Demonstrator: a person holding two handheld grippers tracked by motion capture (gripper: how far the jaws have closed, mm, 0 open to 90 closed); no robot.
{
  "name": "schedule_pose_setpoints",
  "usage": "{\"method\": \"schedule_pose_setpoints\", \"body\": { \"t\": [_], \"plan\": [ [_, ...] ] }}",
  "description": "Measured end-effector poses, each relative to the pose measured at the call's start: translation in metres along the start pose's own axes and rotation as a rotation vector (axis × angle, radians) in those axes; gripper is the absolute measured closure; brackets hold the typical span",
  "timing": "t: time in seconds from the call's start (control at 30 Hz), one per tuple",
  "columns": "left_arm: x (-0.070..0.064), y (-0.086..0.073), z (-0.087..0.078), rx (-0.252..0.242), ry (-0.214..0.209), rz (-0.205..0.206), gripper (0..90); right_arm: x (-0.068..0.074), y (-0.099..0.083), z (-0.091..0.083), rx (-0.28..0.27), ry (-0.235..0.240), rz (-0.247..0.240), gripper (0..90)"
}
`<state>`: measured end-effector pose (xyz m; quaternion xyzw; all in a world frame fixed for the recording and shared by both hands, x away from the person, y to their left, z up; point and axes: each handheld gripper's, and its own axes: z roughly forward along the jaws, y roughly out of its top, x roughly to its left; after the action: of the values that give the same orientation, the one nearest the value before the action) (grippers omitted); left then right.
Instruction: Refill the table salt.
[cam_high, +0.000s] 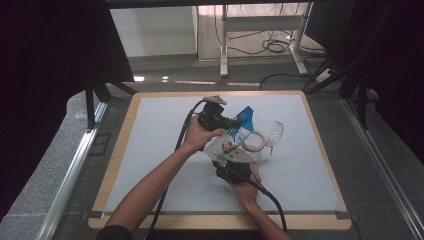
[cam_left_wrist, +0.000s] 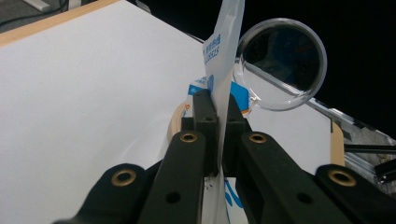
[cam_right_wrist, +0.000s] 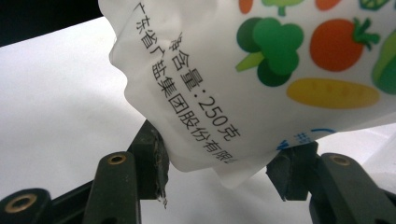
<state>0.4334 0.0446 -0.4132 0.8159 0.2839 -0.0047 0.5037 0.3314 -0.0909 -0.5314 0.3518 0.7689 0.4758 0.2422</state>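
Left gripper (cam_left_wrist: 218, 112): jaws pressed together on the flat top seal of the salt pouch (cam_high: 235, 137), holding it edge-on and upright above the desk (cam_high: 150, 150); in the high view this gripper (cam_high: 234, 122) sits at the pouch's upper end

Right gripper (cam_right_wrist: 215, 163): jaws apart, spread on either side of the pouch's lower corner (cam_right_wrist: 224, 158); the left pad looks to be touching the film, the right pad stands just clear; not clamped. In the high view it (cam_high: 231, 165) sits below the pouch, the hand (cam_high: 245, 187) behind it

Salt pouch: white film, blue band, printed vegetables and a 250-gram weight line; lifted off the desk, slanting between the two grippers

Nearby: clear plastic measuring scoop (cam_high: 274, 134), just right of the pouch, round bowl tilted up; roll of tape (cam_high: 253, 141), lying flat, between pouch and scoop

Step in hand, judged: securing the pouch at both ends, probably ahead of opening or pouring toward the scoop

Next move calls for: the right gripper closing firmly on the lower corner without slipping off the smooth film, while the left grip on the seal is kept
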Motion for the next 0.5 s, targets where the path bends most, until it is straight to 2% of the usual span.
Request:
{"method": "schedule_pose_setpoints", "body": {
  "t": [0.5],
  "plan": [
    [0.0050, 0.0005, 0.0046, 0.027, -0.004, -0.004, 89.6, 0.0018, -0.0015, 0.0011, 0.001, -0.003, -0.012, 48.1]
  ]
}}
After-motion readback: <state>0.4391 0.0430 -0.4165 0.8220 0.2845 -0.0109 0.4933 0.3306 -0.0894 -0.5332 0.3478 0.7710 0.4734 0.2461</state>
